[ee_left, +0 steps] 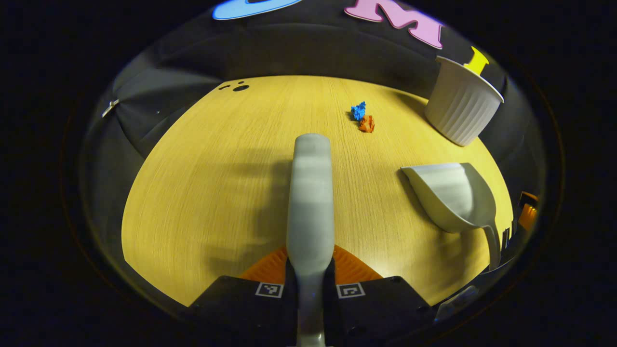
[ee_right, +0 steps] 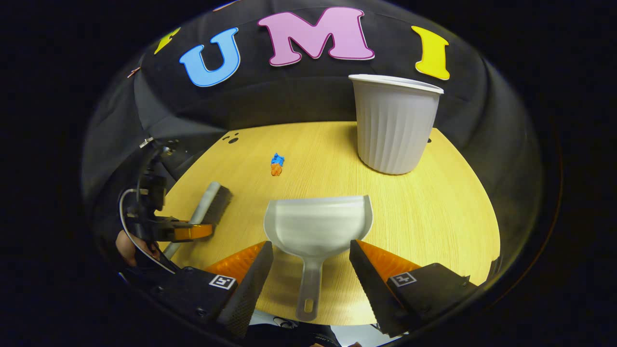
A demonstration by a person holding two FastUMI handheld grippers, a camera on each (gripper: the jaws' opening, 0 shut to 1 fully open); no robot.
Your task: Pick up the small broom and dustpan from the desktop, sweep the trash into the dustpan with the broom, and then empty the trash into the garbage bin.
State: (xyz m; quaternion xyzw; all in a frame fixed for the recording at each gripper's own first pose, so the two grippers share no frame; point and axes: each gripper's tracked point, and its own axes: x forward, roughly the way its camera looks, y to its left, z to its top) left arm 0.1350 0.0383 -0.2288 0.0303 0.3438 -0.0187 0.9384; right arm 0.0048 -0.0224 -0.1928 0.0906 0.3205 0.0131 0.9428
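My left gripper (ee_left: 311, 262) is shut on the grey broom (ee_left: 311, 193), whose body runs forward between the fingers. In the right gripper view the same gripper (ee_right: 190, 232) holds the broom (ee_right: 212, 202) at the table's left, bristle head pointing away. The grey dustpan (ee_right: 318, 226) lies flat on the table, handle toward me. My right gripper (ee_right: 311, 262) stands open with one finger on each side of that handle, not touching it. Blue trash (ee_left: 358, 111) and orange trash (ee_left: 367, 124) lie together farther out. The white ribbed bin (ee_right: 393, 125) stands upright at the back right.
The yellow wooden table (ee_left: 202, 193) has a curved far edge against the black cloth wall. Small dark holes (ee_left: 238, 87) sit at its far left. The dustpan (ee_left: 453, 195) lies to the right of the broom, with the bin (ee_left: 462, 103) beyond it.
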